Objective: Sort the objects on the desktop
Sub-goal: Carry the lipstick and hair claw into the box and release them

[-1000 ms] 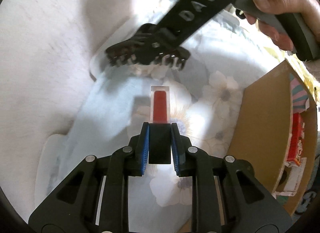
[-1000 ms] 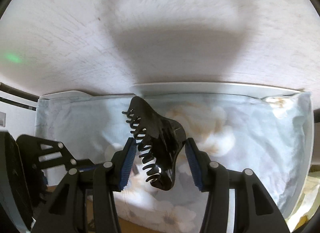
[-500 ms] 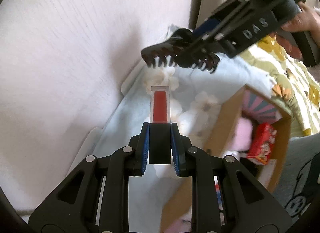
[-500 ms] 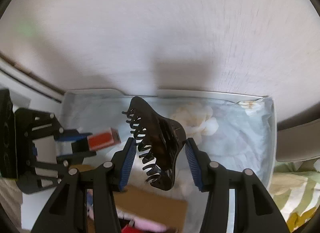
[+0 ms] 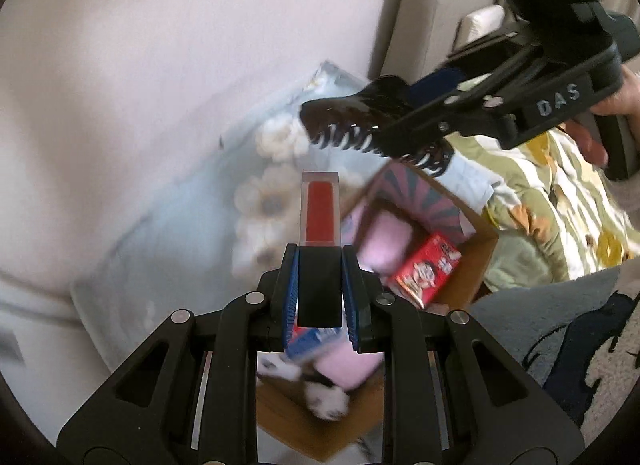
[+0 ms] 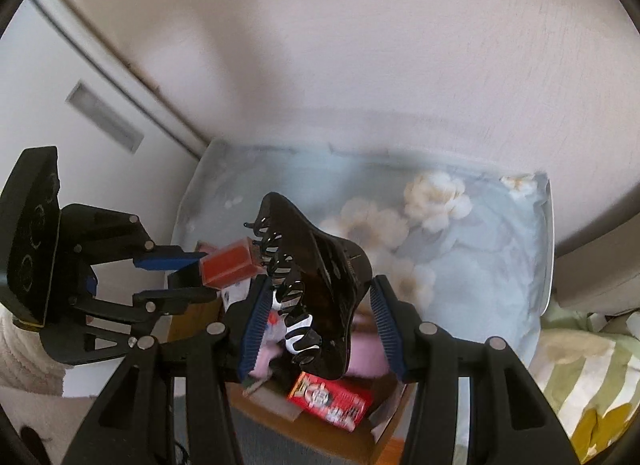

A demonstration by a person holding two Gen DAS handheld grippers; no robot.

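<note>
Both hands carry a load above the cardboard box [image 5: 476, 265]. The left gripper [image 5: 320, 289] has its fingers clamped on the black cap of a red lip gloss tube [image 5: 320, 213], which juts forward at the centre of the left wrist view. The right gripper [image 6: 320, 321] has its fingers pressed against the two sides of a black hair claw clip [image 6: 316, 285], teeth turned toward the left of the right wrist view; in the left wrist view the same clip hangs at the upper right, over the box's far edge.

Below them the box sits on the floral table [image 6: 480, 249], open at the top. It already holds a red snack packet [image 5: 426, 273], something soft and pink [image 5: 384, 237] and a blue-and-white item partly hidden behind the left fingers, so some sorting looks done. The visible stretch of table shows no loose things, though much of it is out of frame or blurred.

What seems left is lowering each piece into the box and letting go; neither is inside yet.
</note>
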